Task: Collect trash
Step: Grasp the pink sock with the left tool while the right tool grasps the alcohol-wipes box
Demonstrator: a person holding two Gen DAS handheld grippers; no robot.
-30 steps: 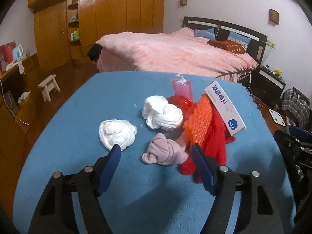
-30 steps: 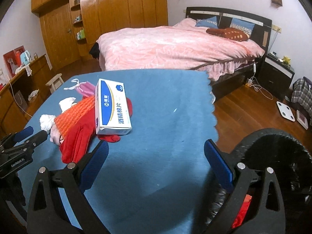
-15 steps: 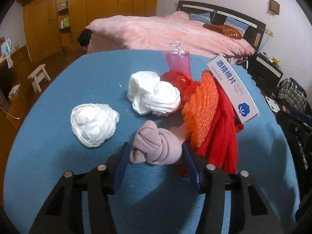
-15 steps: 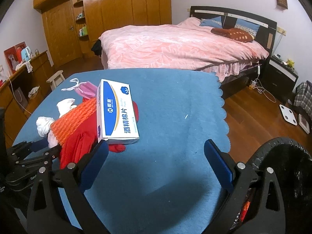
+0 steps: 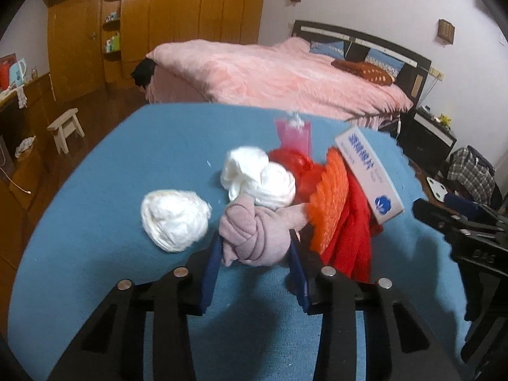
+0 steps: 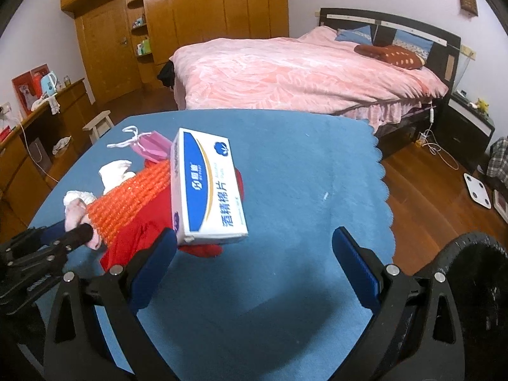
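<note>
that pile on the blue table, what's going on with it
A person is clearing trash with two handheld tools. The left tool has just been closing around the knotted pink sock, which now sits between its pads. The right tool hangs open near the white box, holding nothing. A black bin waits at the table's edge.

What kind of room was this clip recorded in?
A bedroom in a home, most likely: a made bed with a pink quilt, a wall of wooden wardrobes, and a nightstand beside the bed. The work happens on a blue-covered table.
</note>
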